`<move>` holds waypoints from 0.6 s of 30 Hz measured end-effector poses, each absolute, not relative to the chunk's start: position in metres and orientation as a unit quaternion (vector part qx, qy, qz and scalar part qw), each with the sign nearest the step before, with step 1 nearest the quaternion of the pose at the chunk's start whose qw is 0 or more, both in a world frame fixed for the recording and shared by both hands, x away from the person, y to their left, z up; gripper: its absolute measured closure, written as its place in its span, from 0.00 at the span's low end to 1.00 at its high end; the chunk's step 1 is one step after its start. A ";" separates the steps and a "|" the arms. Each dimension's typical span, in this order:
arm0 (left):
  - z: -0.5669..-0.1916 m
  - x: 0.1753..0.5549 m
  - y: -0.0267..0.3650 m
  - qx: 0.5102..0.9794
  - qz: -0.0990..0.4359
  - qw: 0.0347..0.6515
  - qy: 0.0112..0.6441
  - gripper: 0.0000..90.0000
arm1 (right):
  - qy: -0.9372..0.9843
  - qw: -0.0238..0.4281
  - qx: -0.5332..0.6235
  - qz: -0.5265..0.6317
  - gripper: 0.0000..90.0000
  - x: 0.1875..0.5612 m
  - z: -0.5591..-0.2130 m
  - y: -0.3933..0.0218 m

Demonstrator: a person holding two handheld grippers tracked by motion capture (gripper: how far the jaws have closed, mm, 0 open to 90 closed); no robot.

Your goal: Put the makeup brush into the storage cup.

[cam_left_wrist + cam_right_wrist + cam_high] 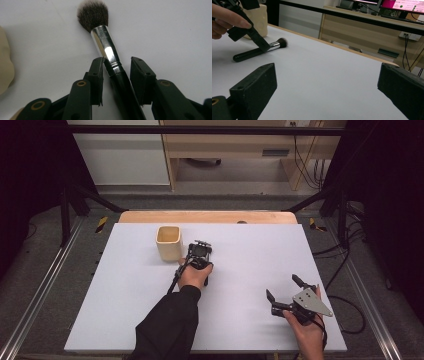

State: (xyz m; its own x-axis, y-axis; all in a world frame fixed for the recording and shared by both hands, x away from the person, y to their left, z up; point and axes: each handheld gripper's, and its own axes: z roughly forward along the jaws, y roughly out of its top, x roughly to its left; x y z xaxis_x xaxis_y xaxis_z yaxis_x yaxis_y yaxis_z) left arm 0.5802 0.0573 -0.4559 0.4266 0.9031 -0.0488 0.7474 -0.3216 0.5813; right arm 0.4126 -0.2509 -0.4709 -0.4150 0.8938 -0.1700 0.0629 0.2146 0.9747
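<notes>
Makeup brush [105, 52] lies flat on the white table [250, 270], near table centre, a little toward 11 o'clock. Black handle, silver ferrule, dark bristle head with pale tips pointing to 12 o'clock in the left gripper view. In the right gripper view the brush [259, 48] lies on its side, bristles toward 3 o'clock.

Left gripper [116, 68] straddles the brush where ferrule meets handle. Jaws narrowed around it; one pad is at the handle, the other stands a little clear, so no pinch yet. In the high view the left gripper [199, 252] points down.

Cream cup [168, 242] stands upright just beside it, at 9 o'clock.

Right gripper [285, 287] rests at 4 o'clock, well apart, jaws spread wide with nothing between.
</notes>
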 end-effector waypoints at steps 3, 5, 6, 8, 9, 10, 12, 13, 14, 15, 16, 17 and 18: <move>-0.457 0.580 0.057 0.799 0.146 0.271 0.516 0.72 | 0.666 0.404 0.359 0.514 0.03 0.413 -0.471 -0.251; -0.457 0.581 0.057 0.799 0.146 0.271 0.517 0.72 | 0.667 0.404 0.359 0.513 0.03 0.412 -0.471 -0.251; -0.458 0.581 0.056 0.798 0.145 0.271 0.518 0.72 | 0.667 0.405 0.359 0.513 0.03 0.413 -0.471 -0.251; -0.459 0.581 0.055 0.798 0.146 0.271 0.519 0.72 | 0.666 0.405 0.360 0.513 0.03 0.413 -0.471 -0.251; -0.459 0.581 0.055 0.798 0.147 0.271 0.518 0.72 | 0.666 0.404 0.362 0.513 0.03 0.412 -0.471 -0.251; -0.459 0.581 0.055 0.797 0.148 0.271 0.519 0.72 | 0.664 0.404 0.362 0.514 0.03 0.412 -0.471 -0.251; -0.460 0.581 0.055 0.795 0.143 0.271 0.523 0.74 | 0.664 0.405 0.361 0.514 0.03 0.412 -0.471 -0.252; -0.460 0.581 0.055 0.795 0.143 0.271 0.523 0.76 | 0.665 0.405 0.361 0.514 0.03 0.412 -0.471 -0.252; -0.461 0.581 0.056 0.795 0.146 0.271 0.522 0.76 | 0.665 0.405 0.361 0.514 0.03 0.412 -0.471 -0.252; -0.461 0.580 0.057 0.794 0.146 0.273 0.524 0.77 | 0.664 0.405 0.361 0.514 0.03 0.412 -0.471 -0.252; -0.461 0.580 0.058 0.794 0.145 0.273 0.523 0.80 | 0.664 0.405 0.361 0.514 0.03 0.412 -0.471 -0.252; -0.462 0.580 0.059 0.794 0.145 0.276 0.522 0.81 | 0.664 0.405 0.362 0.514 0.03 0.412 -0.471 -0.252; -0.461 0.580 0.060 0.798 0.146 0.275 0.517 0.81 | 0.664 0.405 0.362 0.514 0.03 0.413 -0.471 -0.252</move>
